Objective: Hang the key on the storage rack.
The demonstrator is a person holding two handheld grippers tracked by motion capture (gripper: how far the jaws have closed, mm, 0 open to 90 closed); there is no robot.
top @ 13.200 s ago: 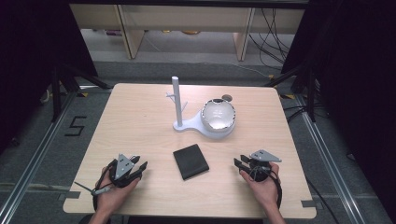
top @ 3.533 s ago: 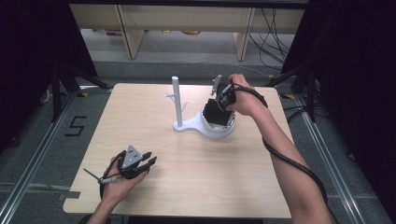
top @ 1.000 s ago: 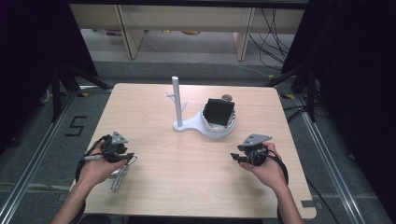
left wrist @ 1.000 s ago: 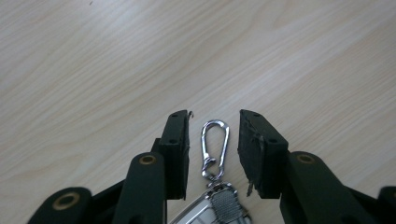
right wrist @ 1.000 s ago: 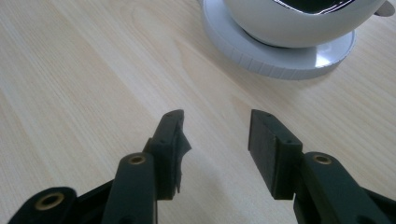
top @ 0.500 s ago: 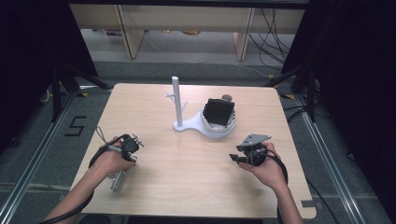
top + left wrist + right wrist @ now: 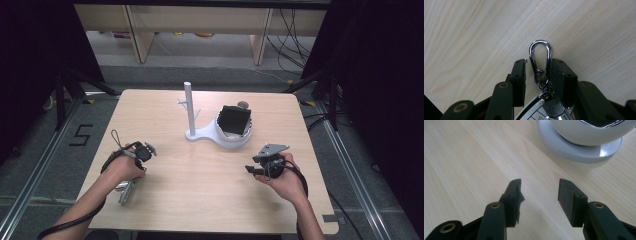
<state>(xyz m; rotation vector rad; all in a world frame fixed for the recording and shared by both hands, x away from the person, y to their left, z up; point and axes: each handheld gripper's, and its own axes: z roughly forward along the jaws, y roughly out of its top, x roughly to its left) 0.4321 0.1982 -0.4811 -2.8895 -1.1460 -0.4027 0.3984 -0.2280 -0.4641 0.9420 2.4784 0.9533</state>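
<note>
A light wooden table [image 7: 200, 200] carries everything. Toward its far edge, right of centre, stands a white stand [image 7: 197, 131] with an upright post and a bowl-shaped dish [image 7: 235, 137], and a flat black square thing [image 7: 236, 120] leans inside that dish. Near the right edge, the right gripper [image 7: 250, 170] rests low in the person's hand, jaws apart with nothing between them; its own view looks across bare wood at the round white base of the stand [image 7: 579, 150]. Near the left edge, the left gripper [image 7: 131, 176] points down at a silver keyring piece lying toward the near left corner. In the left gripper view the jaws straddle a small silver carabiner clip [image 7: 540, 58], part open; the right pad looks close against the clip's side and the left pad stands clear, so the clip sits between them, not yet pinched.

The risk, as I judge it, is a poor hold: the clip is thin, smooth and flat on the wood, so closing jaws could push it sideways or catch a single edge and let it slip when lifted.

What hangs below the clip is cut off at the frame's bottom: a knurled metal fitting [image 7: 552, 107] and a pale rounded tag. From above, the hand covers most of it
</note>
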